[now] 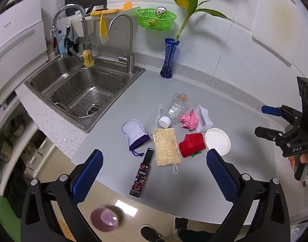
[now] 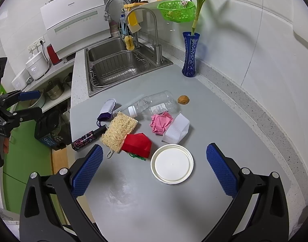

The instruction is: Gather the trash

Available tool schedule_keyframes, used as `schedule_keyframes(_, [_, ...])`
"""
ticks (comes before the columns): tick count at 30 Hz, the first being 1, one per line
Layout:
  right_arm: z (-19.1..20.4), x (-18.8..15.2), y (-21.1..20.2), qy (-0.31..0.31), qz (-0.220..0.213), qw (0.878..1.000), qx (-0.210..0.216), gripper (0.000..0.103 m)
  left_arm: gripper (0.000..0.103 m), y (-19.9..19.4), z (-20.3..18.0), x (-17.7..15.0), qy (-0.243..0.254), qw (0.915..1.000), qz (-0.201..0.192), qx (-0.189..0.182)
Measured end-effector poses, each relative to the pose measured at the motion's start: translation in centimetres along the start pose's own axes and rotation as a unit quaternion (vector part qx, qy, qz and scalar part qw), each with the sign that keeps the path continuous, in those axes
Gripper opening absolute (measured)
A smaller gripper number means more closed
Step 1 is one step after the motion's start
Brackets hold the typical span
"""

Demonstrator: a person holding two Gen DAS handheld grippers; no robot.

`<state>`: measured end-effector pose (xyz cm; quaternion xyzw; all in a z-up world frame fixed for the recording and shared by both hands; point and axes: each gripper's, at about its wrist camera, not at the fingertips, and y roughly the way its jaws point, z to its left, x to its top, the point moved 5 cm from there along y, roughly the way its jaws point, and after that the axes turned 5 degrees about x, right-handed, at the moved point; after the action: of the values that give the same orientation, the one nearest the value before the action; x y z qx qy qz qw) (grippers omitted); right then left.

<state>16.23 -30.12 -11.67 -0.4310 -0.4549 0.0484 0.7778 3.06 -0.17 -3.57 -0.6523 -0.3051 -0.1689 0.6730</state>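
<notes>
The clear plastic bottle (image 2: 154, 103) is lying on its side on the grey mat (image 2: 145, 191), its long axis running from its white cap (image 2: 132, 111), which is pointing toward the sink (image 2: 121, 64), to its base, which is facing the blue vase (image 2: 190, 54). A small label on its side is showing print too fine to read. Just beside the bottle, a crumpled pink paper (image 2: 161, 124) is sitting against a white folded carton (image 2: 177, 129). A round white lid (image 2: 172, 166) is lying flat near the bottle, closest to the right gripper (image 2: 154, 169). A loofah pad (image 1: 167, 147) is lying with one short end touching the cap, a red piece (image 1: 192, 144) beside it. A dark patterned box (image 1: 142, 174) is resting with its far end overhanging the mat's front edge; its script is unreadable. A walnut-like nut (image 2: 183, 100) is sitting apart past the bottle's base.

The left gripper (image 1: 154, 173) is hovering with jaws spread wide, gripping nothing. The right gripper's jaws are also standing wide apart and bare; its body is reading "DAS" in the left view. Bare mat is lying in front of the lid.
</notes>
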Motion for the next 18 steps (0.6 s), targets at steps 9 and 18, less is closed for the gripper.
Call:
schedule_keyframes(9, [-0.33,0.39,0.12,0.001,0.003,1.0,0.0,0.1,0.098,0.08,-0.08,0.09,0.006,1.0,-0.003,0.006])
schedule_keyframes(18, [-0.57,0.13,0.16,0.003,0.005,1.0,-0.002,0.1,0.098,-0.1,-0.04,0.19,0.004,1.0,-0.007,0.004])
